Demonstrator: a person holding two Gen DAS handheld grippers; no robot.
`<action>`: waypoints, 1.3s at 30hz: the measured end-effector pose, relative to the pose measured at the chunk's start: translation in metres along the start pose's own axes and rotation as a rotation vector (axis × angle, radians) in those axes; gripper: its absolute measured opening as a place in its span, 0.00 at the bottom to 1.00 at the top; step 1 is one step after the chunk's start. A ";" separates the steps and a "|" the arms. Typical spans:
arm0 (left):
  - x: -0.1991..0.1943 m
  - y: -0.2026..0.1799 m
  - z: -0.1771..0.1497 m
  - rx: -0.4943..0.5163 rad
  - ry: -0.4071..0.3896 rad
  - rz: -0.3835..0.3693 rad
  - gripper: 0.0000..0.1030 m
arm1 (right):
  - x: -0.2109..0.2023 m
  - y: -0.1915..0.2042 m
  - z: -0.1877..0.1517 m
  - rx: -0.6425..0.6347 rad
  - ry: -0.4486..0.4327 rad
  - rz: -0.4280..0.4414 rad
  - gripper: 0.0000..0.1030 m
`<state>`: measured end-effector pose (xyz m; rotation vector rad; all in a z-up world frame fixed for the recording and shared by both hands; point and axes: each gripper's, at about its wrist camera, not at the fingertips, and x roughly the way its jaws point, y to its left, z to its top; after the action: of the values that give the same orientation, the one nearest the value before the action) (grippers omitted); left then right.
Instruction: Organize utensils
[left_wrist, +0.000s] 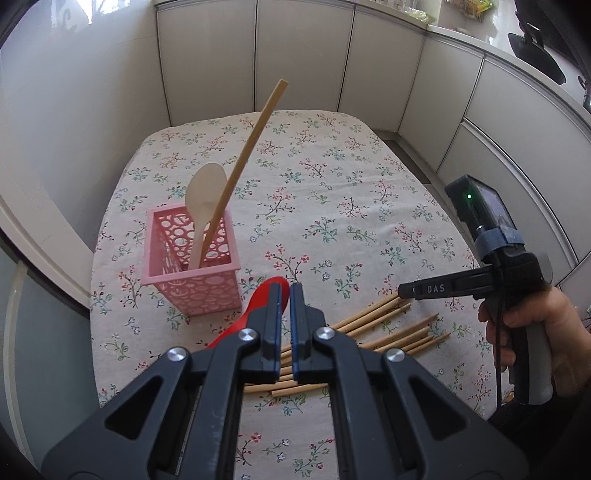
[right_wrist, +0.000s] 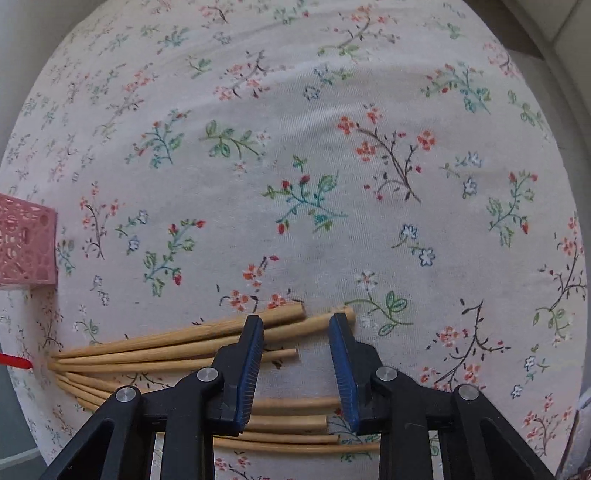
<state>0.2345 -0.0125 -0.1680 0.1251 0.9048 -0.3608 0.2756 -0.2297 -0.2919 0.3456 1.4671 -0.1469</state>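
A pink perforated utensil basket stands on the floral tablecloth and holds a cream plastic spoon and one wooden chopstick, both leaning. My left gripper hovers just right of the basket with its jaws nearly closed and empty, above a red spoon lying on the cloth. Several wooden chopsticks lie fanned on the cloth. My right gripper is open and low over them, with its fingers on either side of their ends. It also shows in the left wrist view.
The table with the floral cloth stands against white cabinet doors. The basket's corner shows at the left edge of the right wrist view. The red spoon's tip shows below it.
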 end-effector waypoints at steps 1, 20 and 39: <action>0.000 0.000 0.000 0.000 0.000 -0.001 0.04 | 0.002 0.001 0.001 -0.003 0.003 -0.005 0.34; 0.001 0.007 0.001 -0.019 0.003 -0.004 0.04 | 0.003 -0.001 0.037 0.114 -0.097 0.027 0.35; -0.022 0.027 0.008 -0.123 -0.065 -0.116 0.04 | -0.005 -0.013 0.013 0.237 -0.051 0.014 0.32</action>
<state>0.2376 0.0164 -0.1465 -0.0519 0.8696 -0.4139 0.2838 -0.2466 -0.2877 0.5407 1.3995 -0.3174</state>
